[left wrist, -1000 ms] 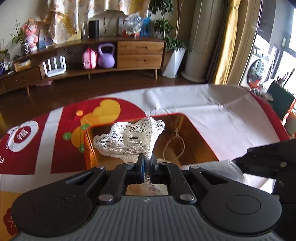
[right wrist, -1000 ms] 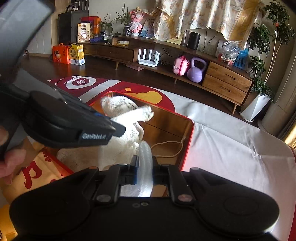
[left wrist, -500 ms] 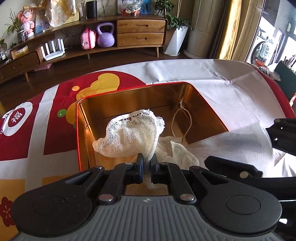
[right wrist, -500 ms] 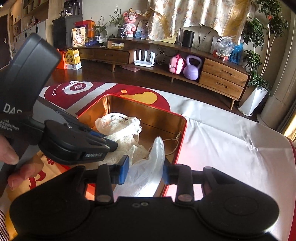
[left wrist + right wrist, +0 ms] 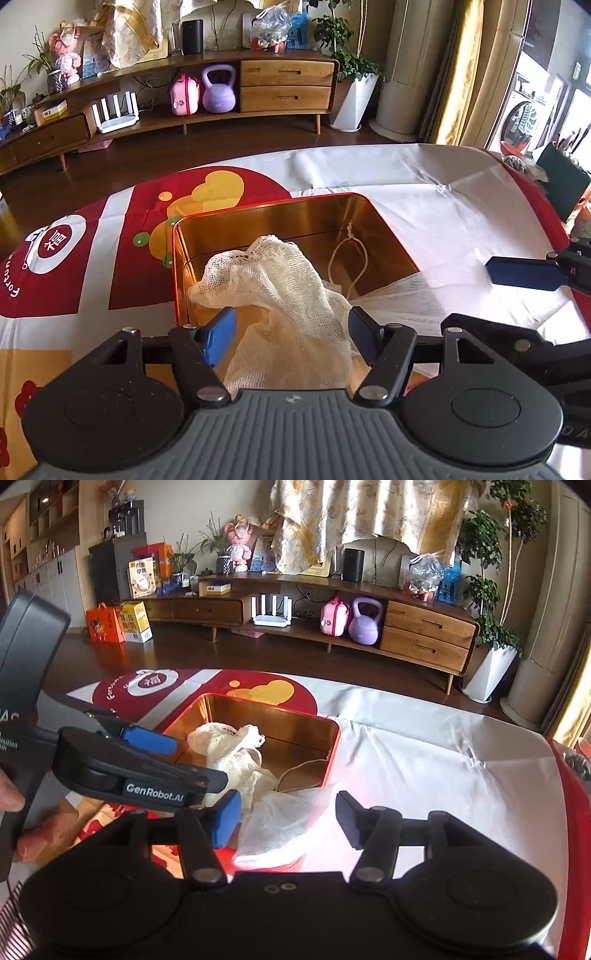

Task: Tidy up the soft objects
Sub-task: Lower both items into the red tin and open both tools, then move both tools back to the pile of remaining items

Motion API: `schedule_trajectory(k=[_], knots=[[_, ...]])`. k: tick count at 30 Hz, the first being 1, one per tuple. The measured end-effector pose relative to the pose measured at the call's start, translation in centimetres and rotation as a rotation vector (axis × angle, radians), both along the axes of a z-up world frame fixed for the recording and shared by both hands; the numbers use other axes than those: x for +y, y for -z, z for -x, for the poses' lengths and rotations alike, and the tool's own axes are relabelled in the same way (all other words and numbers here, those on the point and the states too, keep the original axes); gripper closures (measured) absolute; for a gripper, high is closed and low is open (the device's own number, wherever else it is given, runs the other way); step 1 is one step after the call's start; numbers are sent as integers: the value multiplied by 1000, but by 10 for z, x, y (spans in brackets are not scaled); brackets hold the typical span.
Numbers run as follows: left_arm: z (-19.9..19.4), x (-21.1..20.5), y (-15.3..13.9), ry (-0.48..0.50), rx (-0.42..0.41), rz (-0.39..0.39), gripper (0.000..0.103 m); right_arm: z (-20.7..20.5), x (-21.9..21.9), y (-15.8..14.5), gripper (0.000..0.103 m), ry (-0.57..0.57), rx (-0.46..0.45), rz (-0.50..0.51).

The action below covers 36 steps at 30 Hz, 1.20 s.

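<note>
Both grippers' jaws, clamped on cloth a second ago, are now opening. Ahead of them, the gold-lined tin (image 5: 388, 229) is sitting on the tablecloth (image 5: 424, 192). Between the left gripper (image 5: 291, 330)'s parted jaws, the cream mesh bag (image 5: 273, 280) is slumping into the tin, peak pointing away. Between the right gripper (image 5: 288, 818)'s jaws, the white gauze (image 5: 284, 823) is draping over the tin's near rim.

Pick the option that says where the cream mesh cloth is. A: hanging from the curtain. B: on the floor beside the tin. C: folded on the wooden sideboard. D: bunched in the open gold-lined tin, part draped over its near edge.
D: the cream mesh cloth sits bunched inside the tin, with a tail spilling over the near rim.
</note>
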<state>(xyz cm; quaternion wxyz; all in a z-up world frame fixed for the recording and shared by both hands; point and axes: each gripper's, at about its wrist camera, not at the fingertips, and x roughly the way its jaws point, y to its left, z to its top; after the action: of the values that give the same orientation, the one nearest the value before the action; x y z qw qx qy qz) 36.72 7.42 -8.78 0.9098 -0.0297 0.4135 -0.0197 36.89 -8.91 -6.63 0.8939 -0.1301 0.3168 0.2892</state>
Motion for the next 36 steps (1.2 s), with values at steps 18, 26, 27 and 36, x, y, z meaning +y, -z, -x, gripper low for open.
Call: schedule_trajectory(k=[18,26,27,36], knots=[[88,-7,-59,11,-82,12,33,70,-27,-48,30,6,-21,-84],[131,-10,-74,9,-102,27,30,101,-38,-58,21,12,-37,-126],[136,-11,-75,9,-109,23,30,105,-39,-59,20,14,-39,-133],[177,-14,-80,-3,-149,9,27,140,-53,-58,6,43,-68,-164]])
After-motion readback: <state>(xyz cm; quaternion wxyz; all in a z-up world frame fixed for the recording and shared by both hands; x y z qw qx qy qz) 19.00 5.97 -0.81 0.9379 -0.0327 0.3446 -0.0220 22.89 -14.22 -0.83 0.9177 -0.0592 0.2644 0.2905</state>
